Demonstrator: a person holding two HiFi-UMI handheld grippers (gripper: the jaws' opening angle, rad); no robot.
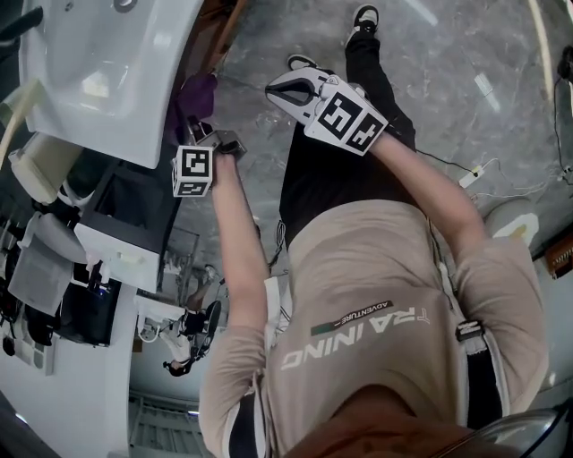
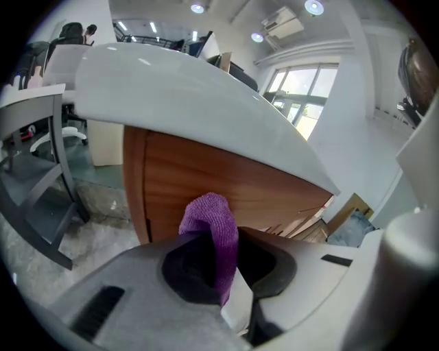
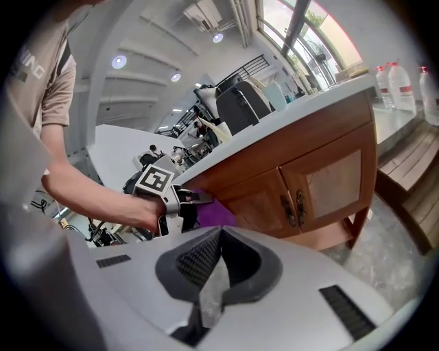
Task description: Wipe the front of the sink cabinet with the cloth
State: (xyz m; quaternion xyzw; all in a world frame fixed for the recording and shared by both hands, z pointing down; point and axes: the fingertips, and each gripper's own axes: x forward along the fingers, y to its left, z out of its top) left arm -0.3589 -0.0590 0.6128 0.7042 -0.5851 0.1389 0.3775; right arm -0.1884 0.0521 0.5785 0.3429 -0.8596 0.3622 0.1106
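Note:
The purple cloth (image 2: 211,230) stands up between the jaws of my left gripper (image 2: 221,248), which is shut on it. The cloth's top is close against the brown wooden cabinet front (image 2: 226,182), just under the white sink's rim (image 2: 206,103). From above, the cloth (image 1: 199,94) shows beneath the sink (image 1: 98,72), with my left gripper (image 1: 213,136) behind it. My right gripper (image 3: 218,236) is shut and empty, held away from the cabinet. It looks at the left gripper (image 3: 180,200), the cloth (image 3: 218,216) and the cabinet's two doors (image 3: 322,185).
The person's legs and shoes (image 1: 363,18) stand on the grey marble floor (image 1: 466,80). A cable and plug (image 1: 470,176) lie at the right. A grey chair frame (image 2: 41,178) stands left of the cabinet. A wooden bench (image 3: 411,171) sits beside the cabinet.

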